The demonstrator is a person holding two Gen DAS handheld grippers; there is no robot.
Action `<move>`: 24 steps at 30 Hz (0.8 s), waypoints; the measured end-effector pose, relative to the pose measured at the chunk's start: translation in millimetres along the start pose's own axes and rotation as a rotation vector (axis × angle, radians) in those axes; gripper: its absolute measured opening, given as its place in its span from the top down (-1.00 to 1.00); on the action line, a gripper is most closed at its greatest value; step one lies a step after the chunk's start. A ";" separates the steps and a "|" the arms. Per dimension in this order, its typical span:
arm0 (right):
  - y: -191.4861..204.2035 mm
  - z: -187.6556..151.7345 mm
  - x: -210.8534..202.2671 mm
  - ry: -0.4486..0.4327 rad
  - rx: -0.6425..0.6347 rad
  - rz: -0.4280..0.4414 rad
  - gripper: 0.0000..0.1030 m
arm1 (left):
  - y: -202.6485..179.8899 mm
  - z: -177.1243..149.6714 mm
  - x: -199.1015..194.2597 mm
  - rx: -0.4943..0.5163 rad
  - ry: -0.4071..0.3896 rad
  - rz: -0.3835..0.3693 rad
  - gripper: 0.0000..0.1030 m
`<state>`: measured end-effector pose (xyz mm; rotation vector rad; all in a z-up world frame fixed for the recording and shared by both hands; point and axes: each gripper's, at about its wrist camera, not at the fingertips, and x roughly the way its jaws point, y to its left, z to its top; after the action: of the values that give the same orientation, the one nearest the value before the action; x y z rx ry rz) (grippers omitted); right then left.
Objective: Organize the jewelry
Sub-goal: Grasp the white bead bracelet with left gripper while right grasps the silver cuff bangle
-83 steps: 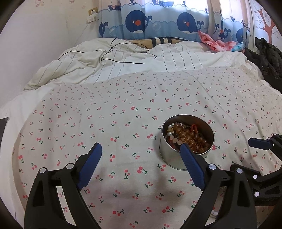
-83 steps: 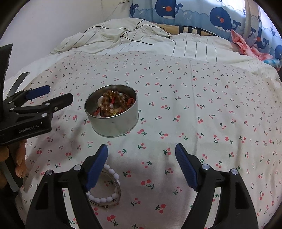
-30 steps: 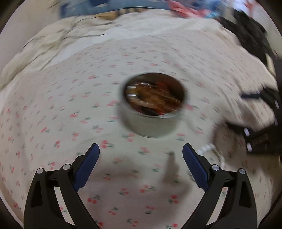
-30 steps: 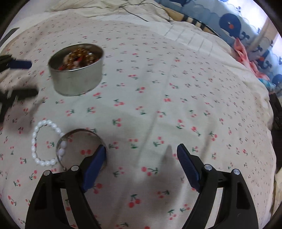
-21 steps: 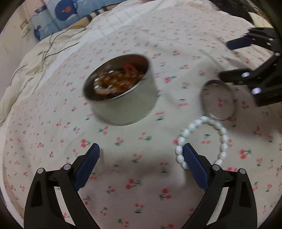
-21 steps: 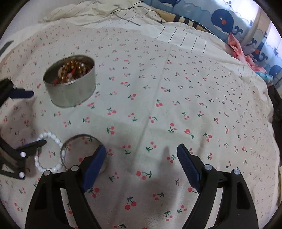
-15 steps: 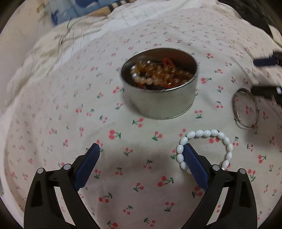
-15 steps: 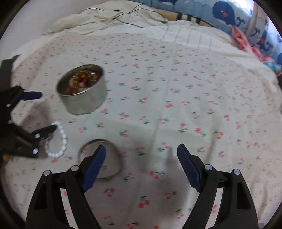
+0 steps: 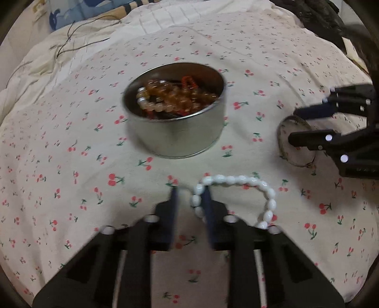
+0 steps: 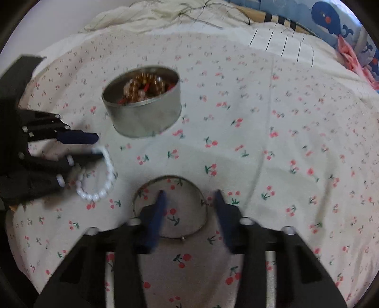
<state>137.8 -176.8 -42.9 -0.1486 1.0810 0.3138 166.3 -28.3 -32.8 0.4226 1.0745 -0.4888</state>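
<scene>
A round metal tin (image 9: 174, 132) (image 10: 144, 118) holding amber and red bead jewelry stands on the cherry-print bedsheet. A white bead bracelet (image 9: 239, 182) (image 10: 104, 182) lies in front of it. My left gripper (image 9: 190, 196) (image 10: 93, 145) has its jaws narrowed around the bracelet's left end, with a gap still showing. A thin metal bangle (image 10: 169, 208) (image 9: 284, 139) lies to the right. My right gripper (image 10: 189, 199) (image 9: 297, 124) is partly open, its jaws straddling the bangle's right rim.
A crumpled white duvet (image 9: 78, 52) with thin black cables lies at the far side of the bed. Whale-print curtains (image 10: 331, 14) and pink cloth (image 10: 355, 61) are at the back right. Dark objects (image 9: 331, 21) sit at the bed's right edge.
Both grippers have dropped toward the sheet and narrowed their jaws: the left around the white bead bracelet's end, the right over the metal bangle. The tin has not moved.
</scene>
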 end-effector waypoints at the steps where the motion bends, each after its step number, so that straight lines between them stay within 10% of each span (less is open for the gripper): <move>1: 2.4 0.8 -1.4 -0.001 -0.006 0.020 0.81 | 4.2 0.8 -0.9 -0.016 0.002 -0.008 0.83; 8: 6.0 1.8 0.8 0.013 -0.028 0.003 0.82 | 23.1 0.3 4.0 -0.057 0.024 -0.018 0.58; 10: 6.3 1.0 1.2 0.016 -0.041 -0.009 0.79 | 26.8 0.2 6.0 -0.070 0.022 0.048 -0.29; 12: 8.5 0.1 3.3 0.015 -0.044 -0.015 0.79 | 32.2 -1.0 9.0 -0.113 0.026 0.059 -0.46; 14: 8.7 -0.6 2.0 0.007 -0.041 -0.011 0.79 | 33.8 -3.2 8.3 -0.121 0.027 0.034 -0.37; 18: 5.4 3.2 -4.9 -0.023 -0.029 0.004 0.90 | 27.1 -1.4 1.7 -0.078 0.021 -0.062 0.86; 24: 2.0 5.5 -13.7 -0.068 -0.011 -0.003 0.90 | 33.5 -0.2 -14.6 -0.089 -0.036 -0.101 0.87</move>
<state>135.9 -175.8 -28.2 -0.1481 1.0117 0.3200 179.5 1.7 -16.6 0.2812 1.0823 -0.5334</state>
